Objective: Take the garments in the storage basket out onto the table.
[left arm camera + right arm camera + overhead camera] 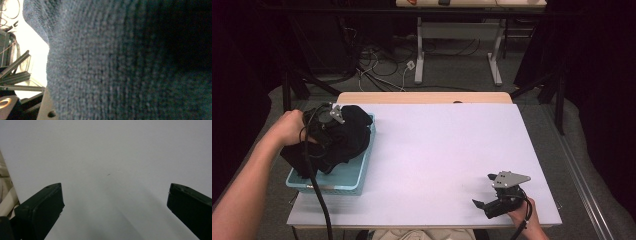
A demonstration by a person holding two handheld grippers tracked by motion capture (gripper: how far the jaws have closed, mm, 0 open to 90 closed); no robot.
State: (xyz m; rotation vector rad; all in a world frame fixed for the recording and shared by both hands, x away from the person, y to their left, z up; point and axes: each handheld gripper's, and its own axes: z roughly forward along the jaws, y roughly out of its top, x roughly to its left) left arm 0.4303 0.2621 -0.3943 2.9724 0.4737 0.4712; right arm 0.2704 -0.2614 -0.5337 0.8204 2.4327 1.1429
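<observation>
A dark knitted garment (343, 137) is heaped in a light blue basket (347, 175) at the table's left edge. My left gripper (337, 114) is pushed into the top of the heap, with its grey plate showing above the cloth. Its jaws are hidden by the fabric. The dark knit (125, 62) lies right against the camera in the left gripper view. My right gripper (483, 190) rests low over the white table (437, 150) near its front right corner. Its jaws (115, 192) stand wide open over bare tabletop, holding nothing.
A black cable (314, 185) trails from the left gripper across the basket's front. Beyond the table's far edge stand a second table's legs (419, 50) and loose cables on the floor. Dark curtains close in both sides.
</observation>
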